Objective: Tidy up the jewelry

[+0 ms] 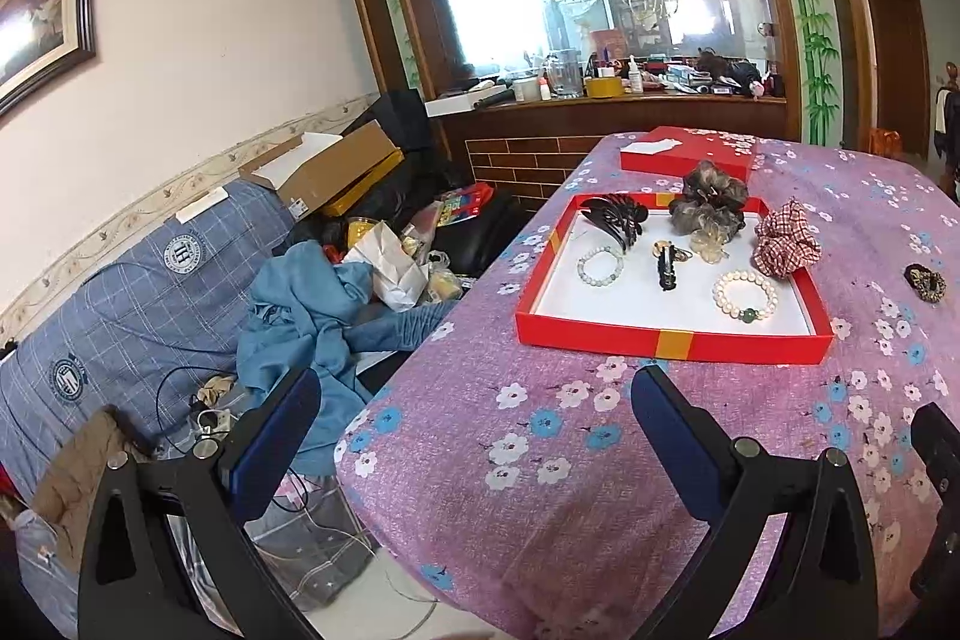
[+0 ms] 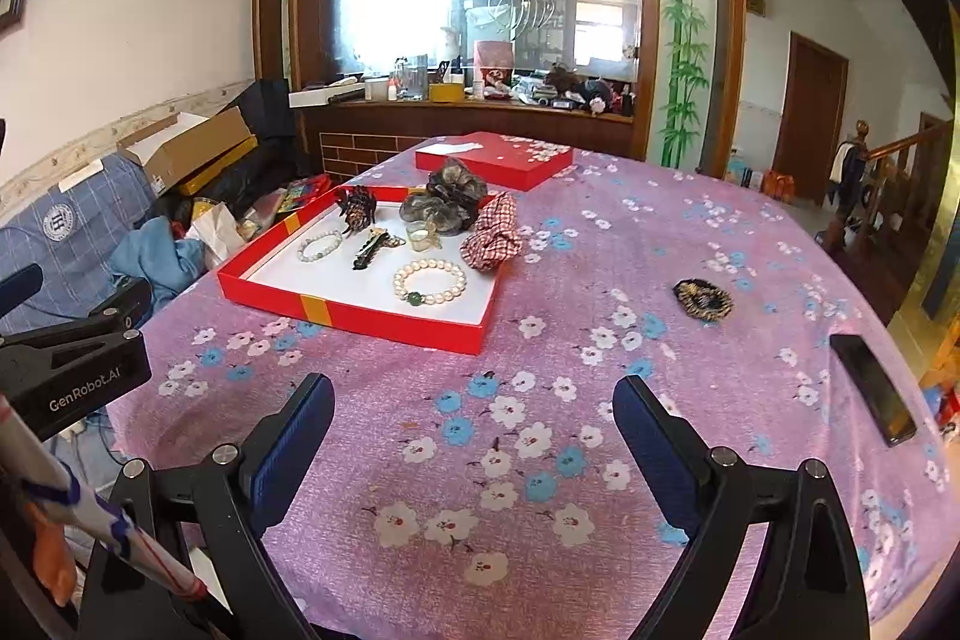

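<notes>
Both tools are spread wide with nothing between their fingers: the left tool (image 1: 474,436) hangs over the counter's (image 1: 540,490) near edge, the right tool (image 2: 474,436) over its flowered cloth. Ahead of both sits the red tray (image 2: 384,319), holding the pearl bracelet (image 2: 429,282), a smaller bracelet (image 2: 319,245) and hair clips. A dark scrunchie (image 2: 703,300) lies on the cloth, ahead and right of the right tool.

red tray (image 2: 384,319), pearl bracelets (image 2: 429,282) inside, scrunchie (image 2: 703,299) apart

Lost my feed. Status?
Both grippers open, empty. Tray holds bracelets, clips. Dark scrunchie loose on cloth. Nothing blocking.
</notes>
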{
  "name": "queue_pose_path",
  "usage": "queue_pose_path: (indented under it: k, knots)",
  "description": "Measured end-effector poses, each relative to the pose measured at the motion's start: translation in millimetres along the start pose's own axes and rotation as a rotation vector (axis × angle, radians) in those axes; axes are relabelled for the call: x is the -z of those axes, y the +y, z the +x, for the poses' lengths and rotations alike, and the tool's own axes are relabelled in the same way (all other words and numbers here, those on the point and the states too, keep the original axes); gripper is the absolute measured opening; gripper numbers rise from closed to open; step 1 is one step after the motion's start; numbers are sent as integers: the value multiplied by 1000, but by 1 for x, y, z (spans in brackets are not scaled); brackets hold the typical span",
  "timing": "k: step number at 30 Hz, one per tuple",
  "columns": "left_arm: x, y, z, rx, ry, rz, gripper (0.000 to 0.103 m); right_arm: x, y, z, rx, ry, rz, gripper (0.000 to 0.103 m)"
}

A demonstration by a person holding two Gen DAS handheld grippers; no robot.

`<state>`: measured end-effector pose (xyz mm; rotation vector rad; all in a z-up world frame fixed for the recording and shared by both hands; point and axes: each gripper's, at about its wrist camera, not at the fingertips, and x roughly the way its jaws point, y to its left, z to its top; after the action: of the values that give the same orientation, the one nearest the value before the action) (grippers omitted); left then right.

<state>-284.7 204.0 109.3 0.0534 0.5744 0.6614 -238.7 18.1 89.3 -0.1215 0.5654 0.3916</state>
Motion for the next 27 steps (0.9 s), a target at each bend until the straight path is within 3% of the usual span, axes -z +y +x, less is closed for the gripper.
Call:
queue_pose_path:
  k: [27]
  knots:
    - [5, -6, 2, 41, 28, 7, 103, 1, 18, 3, 49, 34, -84, 98]
